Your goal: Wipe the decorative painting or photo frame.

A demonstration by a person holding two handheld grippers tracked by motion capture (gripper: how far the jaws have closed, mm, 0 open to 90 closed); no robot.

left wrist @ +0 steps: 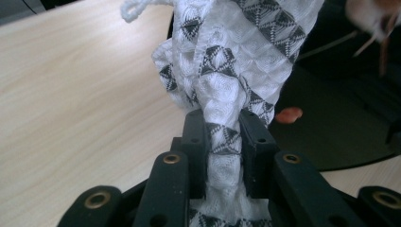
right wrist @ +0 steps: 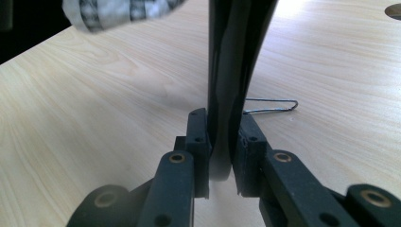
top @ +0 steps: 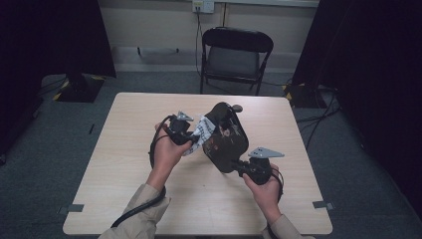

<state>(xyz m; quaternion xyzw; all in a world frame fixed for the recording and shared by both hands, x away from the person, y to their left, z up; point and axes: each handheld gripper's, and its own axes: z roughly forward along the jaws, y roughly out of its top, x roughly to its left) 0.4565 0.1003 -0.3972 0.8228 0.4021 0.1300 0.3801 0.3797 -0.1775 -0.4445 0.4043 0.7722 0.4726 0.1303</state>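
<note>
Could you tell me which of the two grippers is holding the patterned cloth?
The left gripper is clamped on the white, grey-triangled cloth; the right gripper grips the black pan's edge instead.

No readable text, label, brand, number or sign anywhere. Checked the cloth point(left wrist: 227, 71) pinched between the left claw's point(left wrist: 224, 137) jaws: woven grey triangle pattern on white, no lettering. Checked the black pan point(right wrist: 234, 56) clamped edge-on in the right claw point(right wrist: 222, 142): bare glossy surface, small pale and reddish flecks seen from above, too small to tell as marks or print. Table point(right wrist: 94, 118) under both claws: plain wood grain. Wall socket far beyond the claws: too small to read.
</note>
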